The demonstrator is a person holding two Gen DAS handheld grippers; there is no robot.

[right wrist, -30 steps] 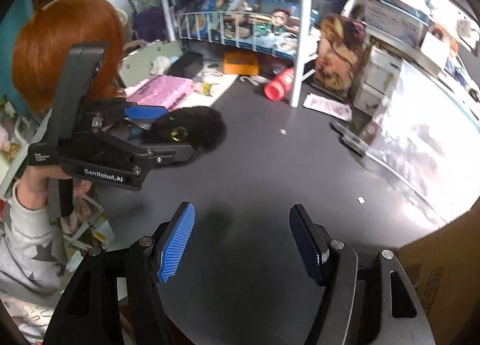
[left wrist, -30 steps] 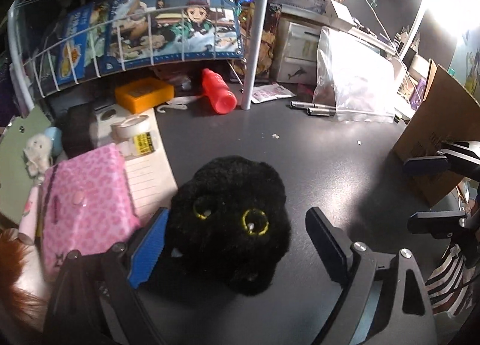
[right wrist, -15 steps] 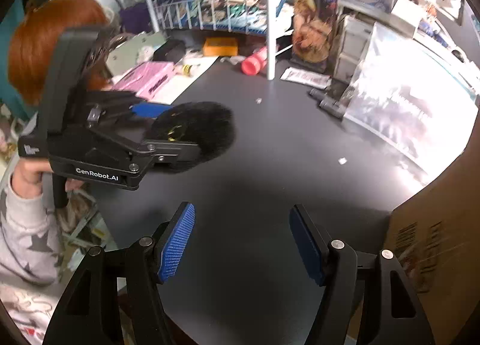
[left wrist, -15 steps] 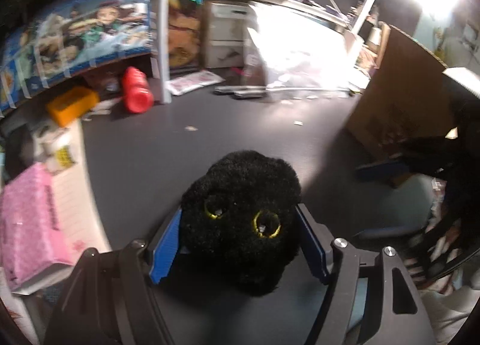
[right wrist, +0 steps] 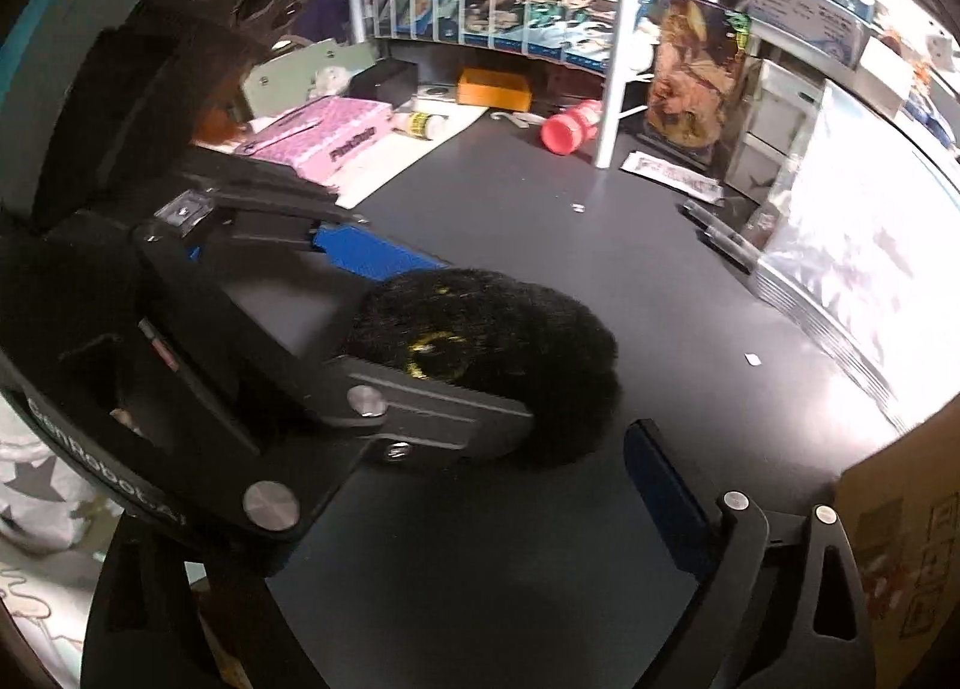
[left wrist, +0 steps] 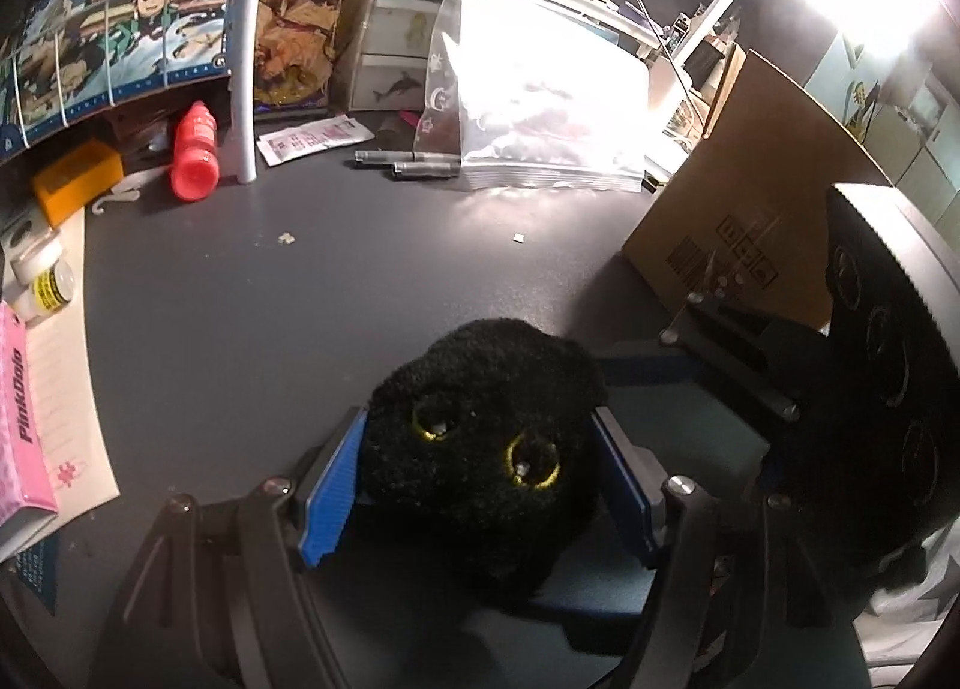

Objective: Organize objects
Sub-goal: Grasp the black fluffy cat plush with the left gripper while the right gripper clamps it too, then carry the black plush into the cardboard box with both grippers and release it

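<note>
We've got the left gripper clamped on the black plush near the desk's front edge, right gripper just opened wide and empty beside it, so we'd lift slowly toward the box.

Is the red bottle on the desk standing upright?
No, the red bottle lies on its side on the dark desk, beside the white pole.
</note>
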